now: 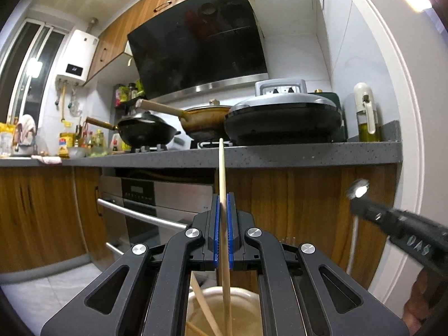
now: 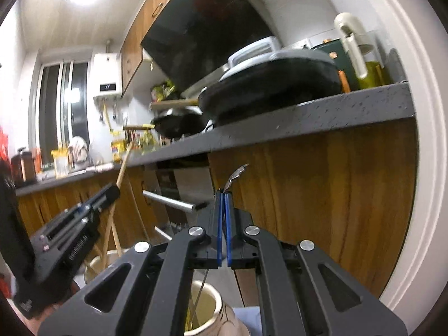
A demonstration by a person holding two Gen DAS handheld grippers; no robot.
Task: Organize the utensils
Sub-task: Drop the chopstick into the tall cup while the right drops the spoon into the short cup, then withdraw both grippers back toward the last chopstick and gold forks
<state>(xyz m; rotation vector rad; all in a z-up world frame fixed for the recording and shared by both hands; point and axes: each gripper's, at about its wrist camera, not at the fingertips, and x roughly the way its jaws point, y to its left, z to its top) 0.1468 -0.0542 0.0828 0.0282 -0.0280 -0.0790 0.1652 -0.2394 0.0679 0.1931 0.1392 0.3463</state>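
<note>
In a home kitchen, the left gripper fills the lower centre of its own view, its blue-padded fingers pressed together on a wooden chopstick that stands nearly upright, its tip reaching the edge of the grey worktop. Below the fingers, at the bottom of the frame, the chopstick's lower end drops into a cream holder with other chopsticks leaning inside. At the right edge of that view the right gripper reaches in, a bright metal tip showing at its end.

In the right wrist view, the left gripper appears at lower left over the same holder. At centre, the right gripper has its fingers clamped on a metal utensil, blurred, curving up and right. A second cream holder sits directly beneath.
</note>
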